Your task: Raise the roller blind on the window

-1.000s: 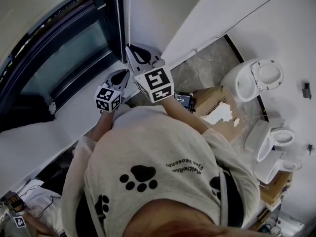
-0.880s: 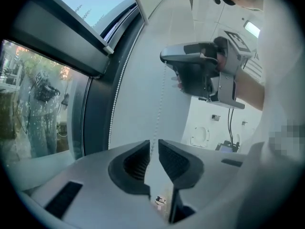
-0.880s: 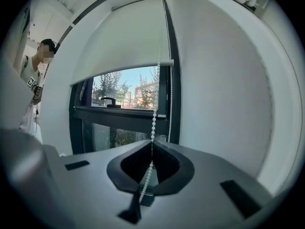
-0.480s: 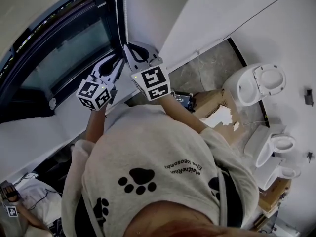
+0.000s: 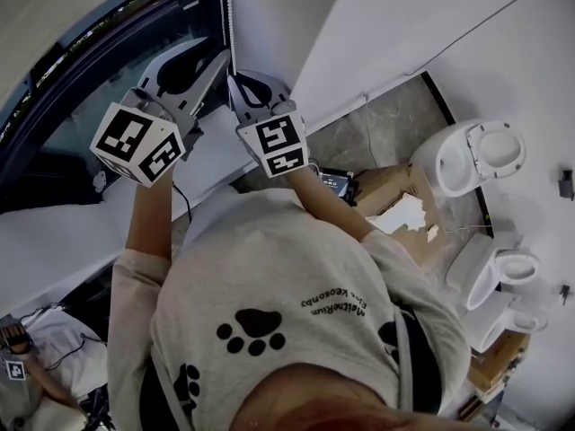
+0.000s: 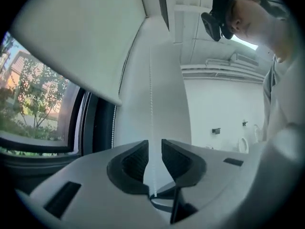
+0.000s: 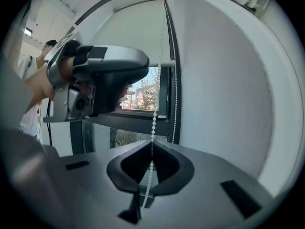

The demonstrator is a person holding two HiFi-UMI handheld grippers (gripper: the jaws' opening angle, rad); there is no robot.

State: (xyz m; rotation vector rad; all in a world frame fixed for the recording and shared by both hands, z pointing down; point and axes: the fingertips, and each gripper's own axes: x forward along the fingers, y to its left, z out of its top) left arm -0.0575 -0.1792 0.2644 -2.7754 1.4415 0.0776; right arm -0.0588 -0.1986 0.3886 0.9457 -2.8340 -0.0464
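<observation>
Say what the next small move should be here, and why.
Probably close the left hand-held gripper on the chain. Its jaws, just opened, stand apart with the chain running between them untouched, above the right hand-held gripper, which is shut on the chain lower down. The blind hangs over the upper window, so another downward pull seems needed.
</observation>
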